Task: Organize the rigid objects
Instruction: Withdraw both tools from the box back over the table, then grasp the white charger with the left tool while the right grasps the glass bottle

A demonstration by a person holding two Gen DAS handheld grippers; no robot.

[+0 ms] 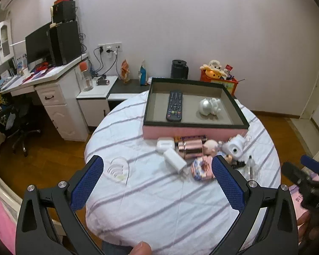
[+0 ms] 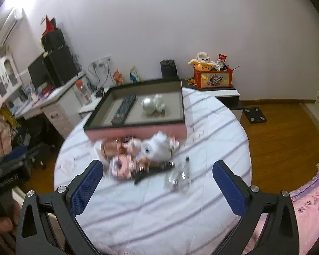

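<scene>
A pink tray [image 1: 193, 132] [image 2: 138, 131] with a dark rim sits at the far side of the round table. Inside lie a black remote [image 1: 174, 105] [image 2: 124, 108] and a white-and-silver figurine [image 1: 209, 106] [image 2: 153, 105]. In front of the tray is a cluster: a white earbud case [image 1: 165, 145], a white charger [image 1: 174, 160], a rose-gold cylinder [image 1: 190, 148], a white toy camera [image 1: 234, 146] [image 2: 158, 147], a pink patterned box [image 1: 202, 168] [image 2: 120, 165] and a clear small bottle [image 1: 251, 165] [image 2: 180, 176]. My left gripper [image 1: 157, 167] and right gripper [image 2: 156, 171] hover open, holding nothing, short of the cluster.
The table wears a white cloth with grey stripes [image 1: 159, 201]. A white desk with monitor [image 1: 38, 46] stands to the left, a low cabinet with an orange toy box [image 2: 212, 77] behind. A pink bedspread [image 2: 308, 212] lies at the right. The other gripper [image 1: 308, 178] shows at right.
</scene>
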